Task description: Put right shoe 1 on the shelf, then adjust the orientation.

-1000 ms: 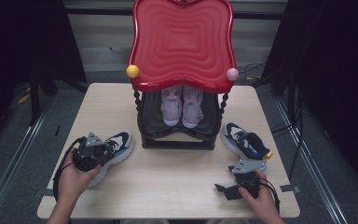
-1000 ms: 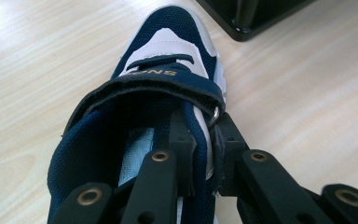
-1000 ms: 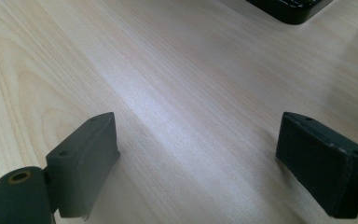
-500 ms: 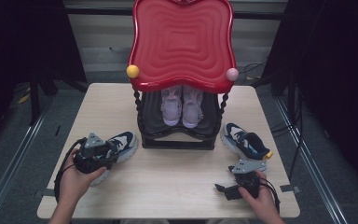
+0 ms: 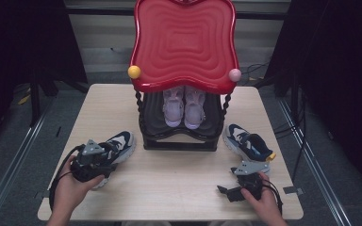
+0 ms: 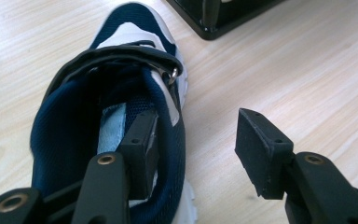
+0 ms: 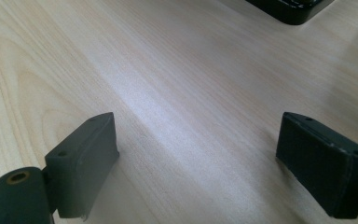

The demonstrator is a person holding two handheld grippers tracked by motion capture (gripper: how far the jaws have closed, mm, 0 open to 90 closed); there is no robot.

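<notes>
Left gripper (image 6: 196, 144) straddling the navy shoe (image 6: 116, 126)
Its jaws, just opened, are gaping around the shoe's side wall; one pad is hiding inside.

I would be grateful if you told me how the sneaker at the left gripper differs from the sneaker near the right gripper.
The left sneaker has the left gripper straddling its side wall, one jaw inside the opening and one outside, not pressing; the right sneaker lies untouched, apart from the open right gripper. The left sneaker's toe points toward the red rack; the right sneaker's toe points away from it. Both are navy and white and rest on the table.
</notes>
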